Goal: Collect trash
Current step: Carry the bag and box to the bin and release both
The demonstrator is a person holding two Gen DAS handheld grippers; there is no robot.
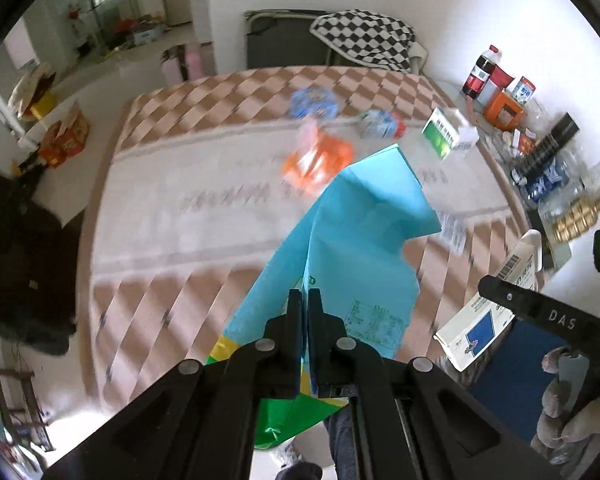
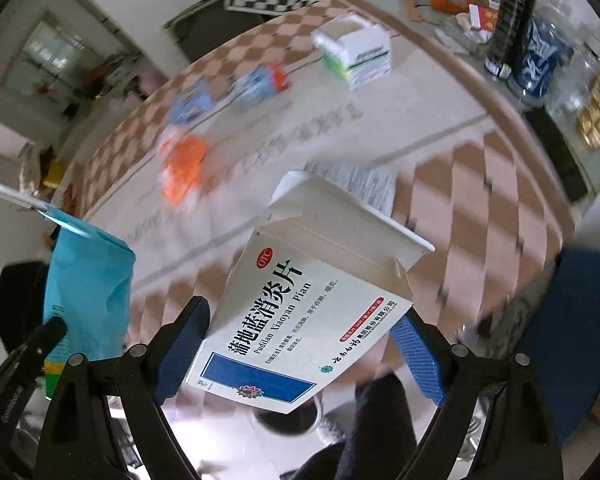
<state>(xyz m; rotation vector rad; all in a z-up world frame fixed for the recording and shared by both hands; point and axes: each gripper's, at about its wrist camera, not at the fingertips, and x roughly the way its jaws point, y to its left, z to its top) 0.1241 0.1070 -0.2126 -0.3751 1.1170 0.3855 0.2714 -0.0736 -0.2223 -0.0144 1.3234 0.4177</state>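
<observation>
The left gripper [image 1: 305, 312] is pinching the teal paper bag [image 1: 356, 236] between closed jaws. The right gripper [image 2: 300, 356] is gripping a medicine box [image 2: 300, 320] (flap open) between its jaws; next, probably, dropping it into the bag.

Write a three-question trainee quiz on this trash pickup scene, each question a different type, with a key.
1. True or false: the left gripper is shut on the blue bag.
2. Multiple choice: the right gripper holds a) the orange wrapper, b) the white medicine box, c) the green-and-white box.
3. Fill in: the top flap of the held white medicine box is ____.

Key: 1 true; 2 b; 3 open.
</observation>
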